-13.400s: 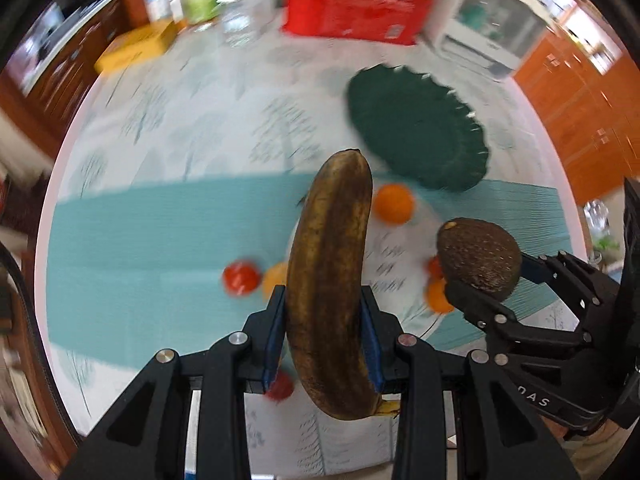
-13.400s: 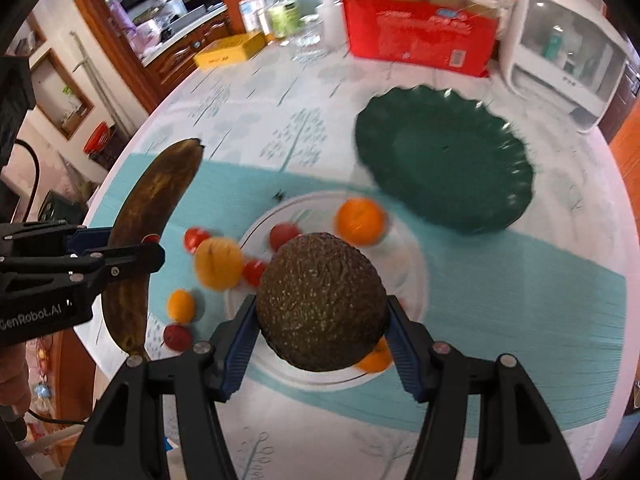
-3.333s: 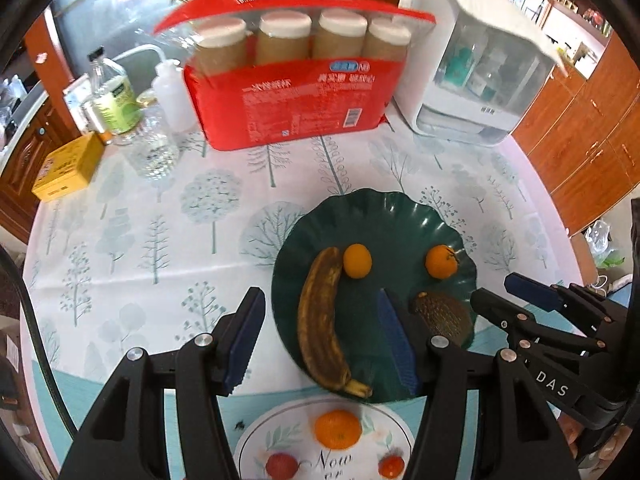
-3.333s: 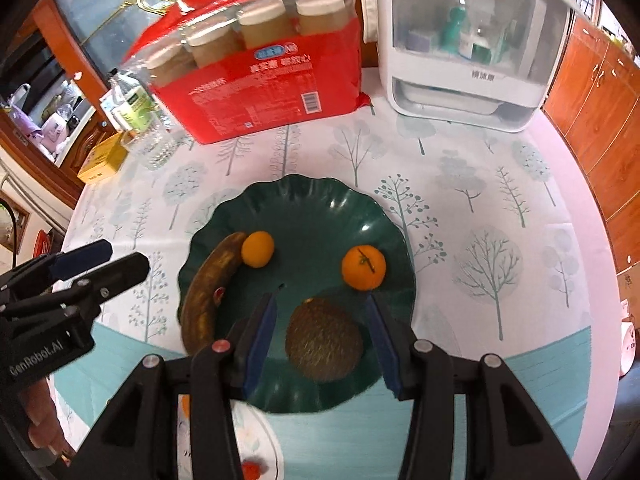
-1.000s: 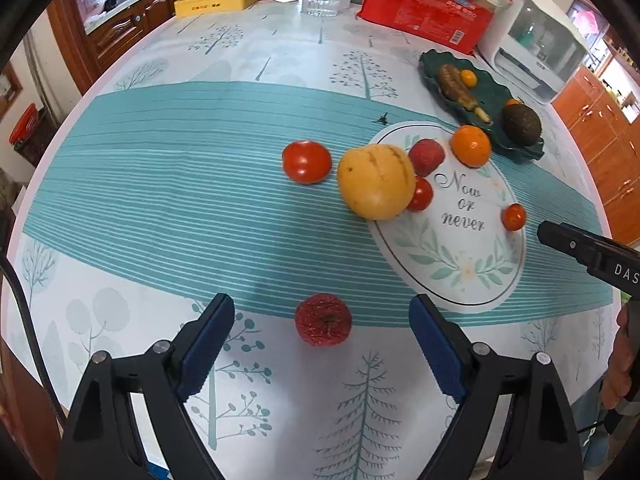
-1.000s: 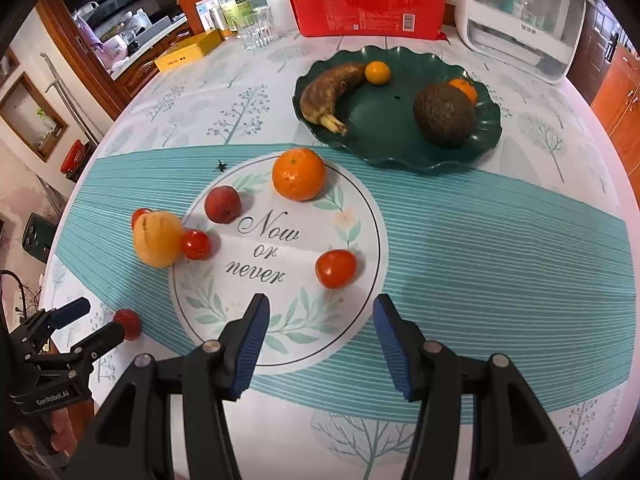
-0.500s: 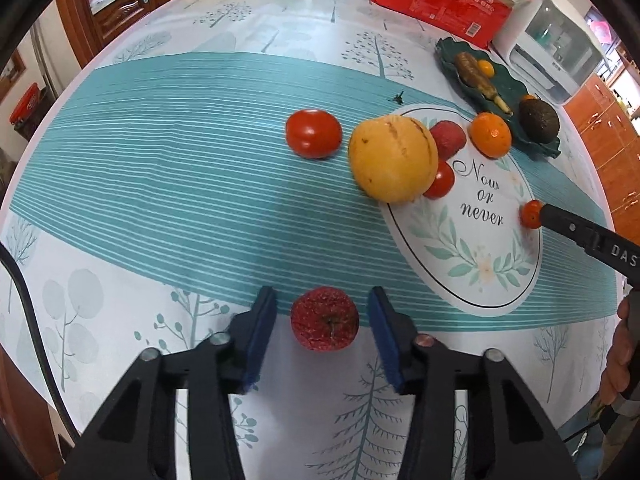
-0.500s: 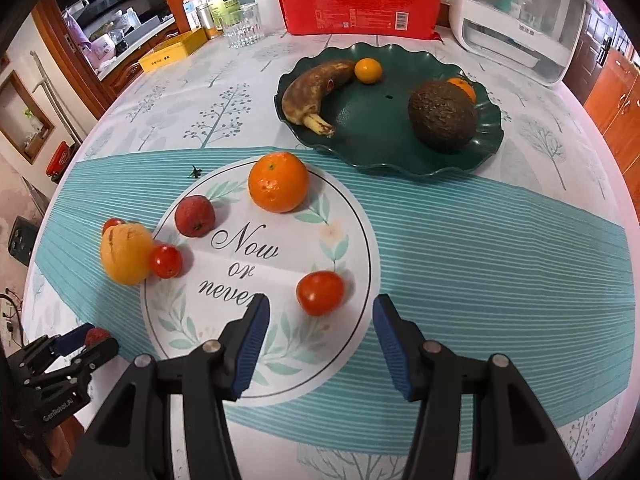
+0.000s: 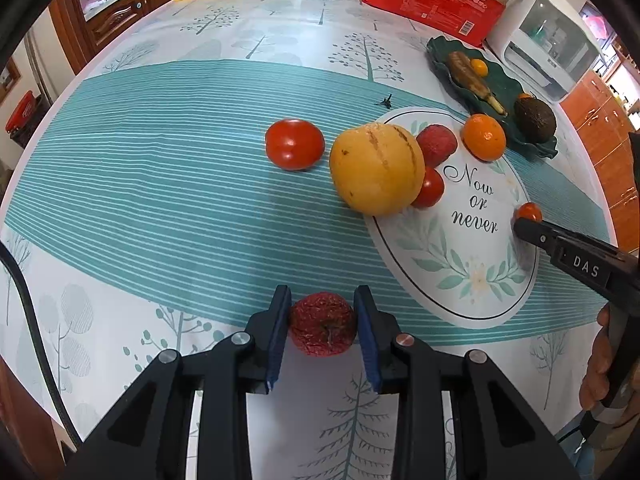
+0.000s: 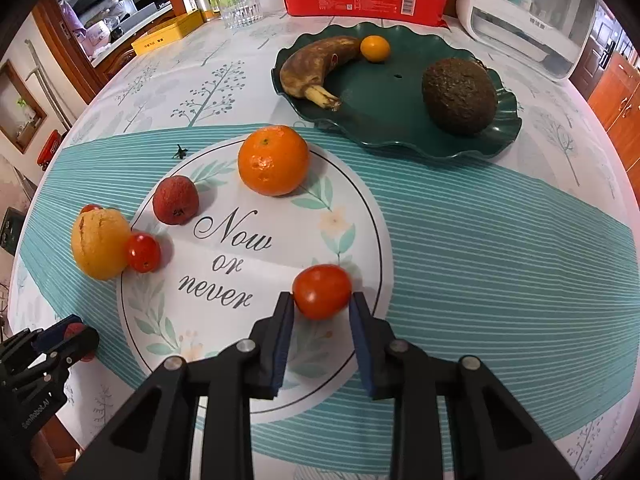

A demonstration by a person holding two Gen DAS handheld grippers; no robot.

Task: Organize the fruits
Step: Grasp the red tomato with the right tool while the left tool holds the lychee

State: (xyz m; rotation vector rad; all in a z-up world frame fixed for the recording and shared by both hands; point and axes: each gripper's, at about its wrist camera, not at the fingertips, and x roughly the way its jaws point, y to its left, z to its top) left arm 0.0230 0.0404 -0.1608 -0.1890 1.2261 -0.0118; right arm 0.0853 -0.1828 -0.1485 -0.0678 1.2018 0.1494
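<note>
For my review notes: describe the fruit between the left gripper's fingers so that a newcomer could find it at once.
Start at the round white "Now or never" print on the teal striped cloth, then look off its near-left edge onto the tree-patterned tablecloth. There a small dark-red fruit sits pinched in the left gripper. Unlike the smooth, glossy tomatoes nearby, its skin is rough and wrinkled.

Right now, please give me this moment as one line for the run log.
left gripper: closing on wrinkled red fruit | right gripper: shut on small tomato | green plate: banana, avocado, small orange
</note>
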